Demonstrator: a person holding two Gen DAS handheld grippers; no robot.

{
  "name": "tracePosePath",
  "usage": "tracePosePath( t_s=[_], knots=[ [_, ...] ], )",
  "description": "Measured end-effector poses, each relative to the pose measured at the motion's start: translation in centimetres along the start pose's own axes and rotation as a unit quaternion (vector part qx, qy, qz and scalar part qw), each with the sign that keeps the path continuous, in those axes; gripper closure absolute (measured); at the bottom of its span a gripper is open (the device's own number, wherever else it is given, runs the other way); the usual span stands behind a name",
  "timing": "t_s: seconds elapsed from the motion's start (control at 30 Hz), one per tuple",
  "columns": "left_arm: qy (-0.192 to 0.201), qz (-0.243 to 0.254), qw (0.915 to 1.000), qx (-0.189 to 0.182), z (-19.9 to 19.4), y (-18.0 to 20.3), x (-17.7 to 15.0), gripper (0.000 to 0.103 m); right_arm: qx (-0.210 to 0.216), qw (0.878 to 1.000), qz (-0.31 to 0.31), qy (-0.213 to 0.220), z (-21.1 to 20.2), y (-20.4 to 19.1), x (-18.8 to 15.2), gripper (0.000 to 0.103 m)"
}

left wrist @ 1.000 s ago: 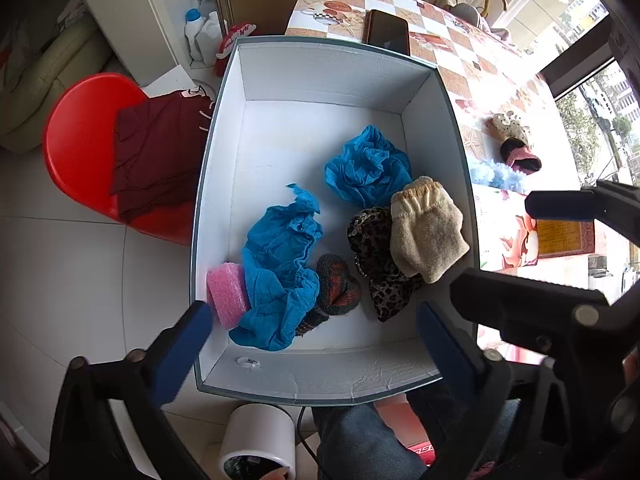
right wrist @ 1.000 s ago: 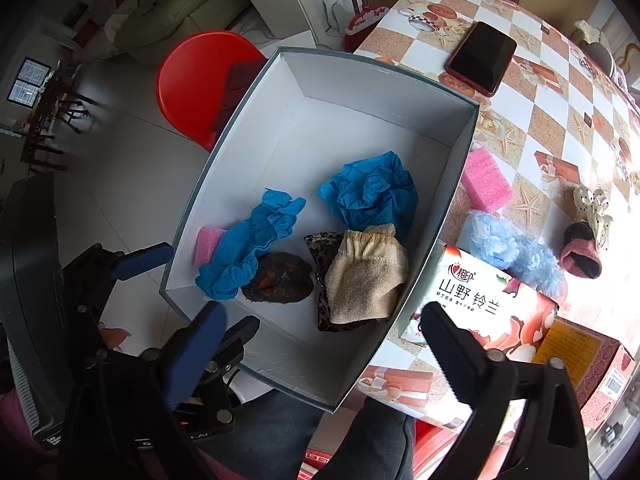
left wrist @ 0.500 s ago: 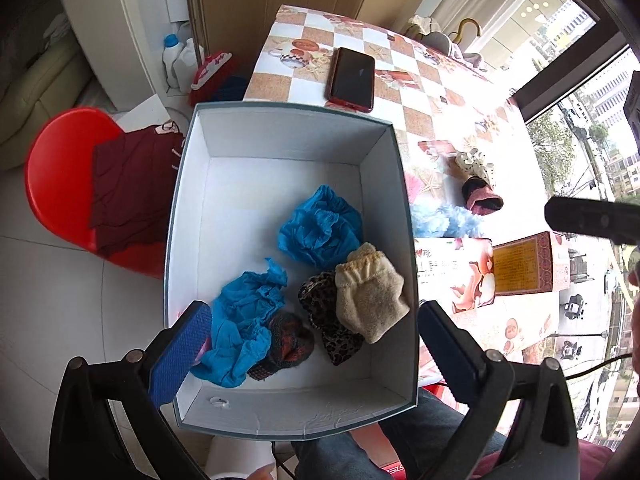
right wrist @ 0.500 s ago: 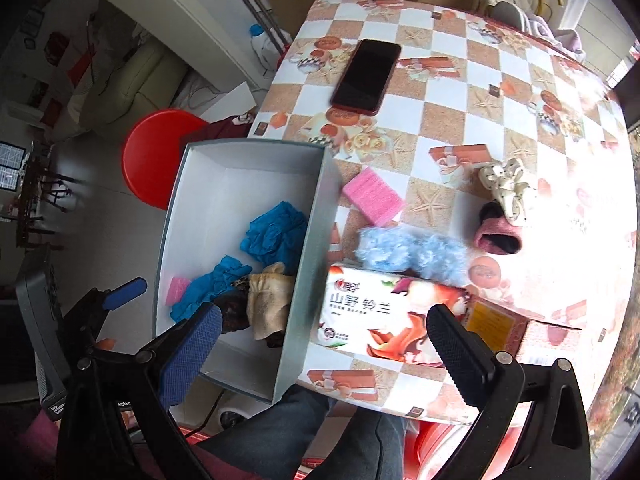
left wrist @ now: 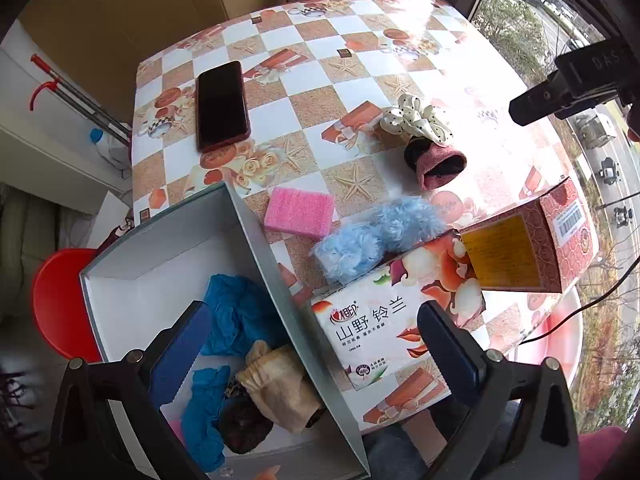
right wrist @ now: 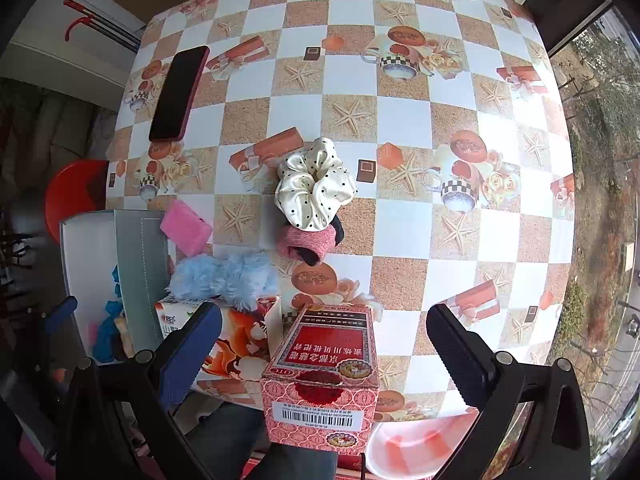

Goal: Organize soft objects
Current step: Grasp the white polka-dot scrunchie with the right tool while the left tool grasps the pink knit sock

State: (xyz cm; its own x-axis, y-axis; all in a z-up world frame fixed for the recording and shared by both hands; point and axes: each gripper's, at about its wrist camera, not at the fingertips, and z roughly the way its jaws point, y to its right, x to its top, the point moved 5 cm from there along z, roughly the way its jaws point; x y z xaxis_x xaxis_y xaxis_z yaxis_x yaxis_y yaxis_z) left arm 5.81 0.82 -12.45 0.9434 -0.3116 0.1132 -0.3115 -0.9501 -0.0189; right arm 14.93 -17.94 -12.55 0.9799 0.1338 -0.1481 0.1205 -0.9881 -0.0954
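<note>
A: Tool status?
B: Left tool and right tool: both spread, holding nothing.
A: Item locations?
B: Pink sponge, blue fluffy piece and dotted scrunchie lie on the table; the box holds blue cloths.

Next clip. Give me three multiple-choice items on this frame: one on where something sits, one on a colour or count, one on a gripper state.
1. Where is the pink sponge?
A. on the table beside the box
B. on the phone
C. on the red stool

2. What colour is the polka-dot scrunchie?
A. blue
B. cream
C. green

3. How is the right gripper?
A. shut on the sponge
B. shut on the scrunchie
C. open and empty

Answers: 1 A, it lies on the tablecloth just past the box wall; 2 B, cream with dark dots; 3 C, its fingers stand apart, holding nothing.
</note>
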Motion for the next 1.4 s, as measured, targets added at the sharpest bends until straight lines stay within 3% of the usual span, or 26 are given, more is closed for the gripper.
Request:
tracePosePath(
  t_s=[0.13,0.33,0.53,0.7,0.87,0.97,1.1,1.27,1.4],
  knots=[
    [-0.024,0.015,0.9994,0.017,2.1,1.3,2.4,0.000,0.009,1.000,-0.006,-0.030,3.2,1.2,2.4,0.000],
    [-0.066,-0.044,0.9969,0.000,4.0,1.4,4.4,0.000,0.046,0.997,-0.028,-0.057,7.7,0.4,7.3,0.000],
    [-0.099,-0.067,0.9927,0.011,6.8,1.8,6.3,0.000,0.014,0.993,-0.069,-0.090,12.6,-0.3,9.7,0.000],
    [-0.108,-0.058,0.9924,-0.006,8.0,3.5,8.6,0.000,-0.008,0.997,-0.017,-0.077,13.4,4.6,10.0,0.000],
    [-0.114,-0.034,0.9915,-0.053,9.2,6.2,12.0,0.000,-0.021,0.995,0.062,-0.077,13.9,12.8,7.3,0.000],
    [-0.128,-0.028,0.9874,-0.088,10.7,7.8,13.8,0.000,-0.026,0.992,0.106,-0.064,13.4,17.1,4.8,0.000],
    [-0.151,-0.006,0.9837,-0.097,12.9,9.7,15.2,0.000,0.013,0.990,0.141,-0.015,10.9,19.4,2.7,0.000],
    [-0.167,0.021,0.9835,-0.066,15.1,11.8,16.1,0.000,0.055,0.988,0.129,0.062,7.3,17.4,5.3,0.000],
    [-0.164,0.007,0.9862,-0.025,16.3,11.6,16.4,0.000,0.054,0.993,0.089,0.060,8.3,14.0,8.8,0.000]
  ],
)
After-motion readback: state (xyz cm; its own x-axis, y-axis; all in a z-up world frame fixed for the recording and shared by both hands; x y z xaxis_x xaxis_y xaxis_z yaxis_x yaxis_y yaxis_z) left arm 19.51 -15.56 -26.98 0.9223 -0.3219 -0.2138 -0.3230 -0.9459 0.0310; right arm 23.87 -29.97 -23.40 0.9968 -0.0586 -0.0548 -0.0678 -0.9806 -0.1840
